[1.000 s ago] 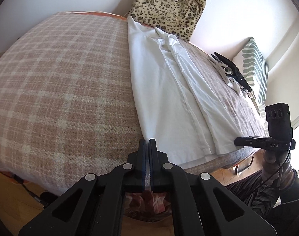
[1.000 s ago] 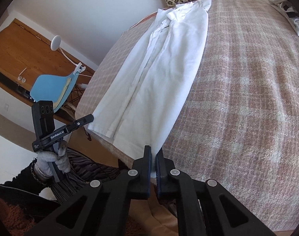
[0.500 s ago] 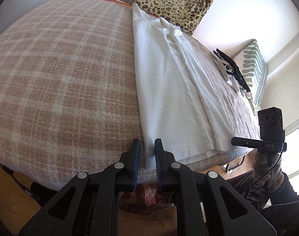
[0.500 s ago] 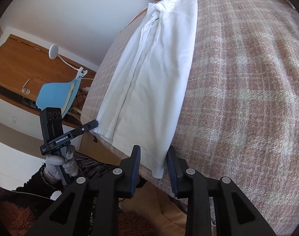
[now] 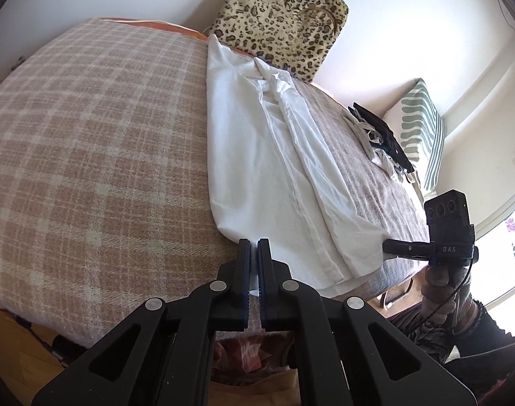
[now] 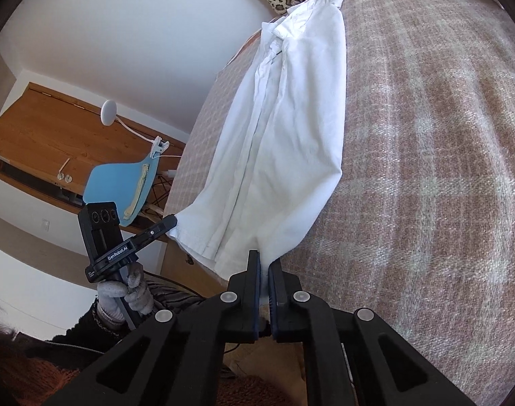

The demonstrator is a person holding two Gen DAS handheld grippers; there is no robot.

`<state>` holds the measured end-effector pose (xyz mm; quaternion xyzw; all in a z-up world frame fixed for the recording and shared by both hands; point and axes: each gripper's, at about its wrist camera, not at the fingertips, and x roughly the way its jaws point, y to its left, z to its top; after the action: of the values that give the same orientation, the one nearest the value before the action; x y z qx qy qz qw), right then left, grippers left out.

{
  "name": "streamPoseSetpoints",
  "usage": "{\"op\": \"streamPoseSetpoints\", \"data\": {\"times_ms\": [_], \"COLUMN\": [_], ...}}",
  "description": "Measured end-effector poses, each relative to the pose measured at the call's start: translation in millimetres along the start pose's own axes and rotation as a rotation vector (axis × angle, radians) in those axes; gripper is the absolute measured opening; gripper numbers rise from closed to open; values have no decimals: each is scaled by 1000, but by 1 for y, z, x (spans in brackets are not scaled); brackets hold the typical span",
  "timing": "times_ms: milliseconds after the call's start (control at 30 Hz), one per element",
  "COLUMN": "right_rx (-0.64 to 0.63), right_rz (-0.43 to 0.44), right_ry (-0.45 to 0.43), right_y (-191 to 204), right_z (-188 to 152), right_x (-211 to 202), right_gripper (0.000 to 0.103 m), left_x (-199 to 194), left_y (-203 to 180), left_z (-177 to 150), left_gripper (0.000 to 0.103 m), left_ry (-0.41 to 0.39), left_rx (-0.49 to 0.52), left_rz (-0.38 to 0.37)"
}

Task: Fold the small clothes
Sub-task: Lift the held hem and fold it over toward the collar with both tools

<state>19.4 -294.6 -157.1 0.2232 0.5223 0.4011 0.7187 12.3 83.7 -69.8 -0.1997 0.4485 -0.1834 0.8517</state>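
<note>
A white shirt (image 5: pixel 274 169) lies lengthwise down the middle of the frame on a pink-and-cream plaid blanket (image 5: pixel 88 155), folded into a long strip, its collar toward the leopard-print bag (image 5: pixel 281 20) at the top; in the left wrist view a heap of black and white clothes (image 5: pixel 379 138) sits at centre right, beside a green-striped pillow (image 5: pixel 423 135); in the right wrist view a blue chair (image 6: pixel 118 189) and a white lamp (image 6: pixel 108 111) stand at left against a wooden desk (image 6: pixel 30 135). The left gripper (image 5: pixel 254 247) is clamped on the hem's left corner at lower centre; the right gripper (image 6: pixel 263 264) is clamped on the other hem corner, the cloth pinched between its jaws. Nothing lies across the shirt. The right handle reads "DAS"; the left handle reads "GenRobot.AI".
</note>
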Motion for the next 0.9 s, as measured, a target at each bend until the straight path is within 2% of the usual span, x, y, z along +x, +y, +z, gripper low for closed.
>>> {"op": "streamPoseSetpoints", "data": {"times_ms": [200,533,700,900], "right_rx": [47,73,83,188], "right_rz": [40,-10,-72,-58], "right_ry": [-41,-57,-56,-41], "right_y": [-3,-4,-11,-42], "right_z": [19,75,93,102], "right_x": [-11,-3,6,15], "right_gripper": [2,2,2,2], "left_x": [4,31,50,68], "left_y": [-4,-1,7,16], "left_z": [24,74,87,95], "left_gripper": [3,3,3,3], "left_ry": [-37,-55,-36,-7], "left_rx": [-14,10,16,5], "left_rz": [-15,33,61,73]}}
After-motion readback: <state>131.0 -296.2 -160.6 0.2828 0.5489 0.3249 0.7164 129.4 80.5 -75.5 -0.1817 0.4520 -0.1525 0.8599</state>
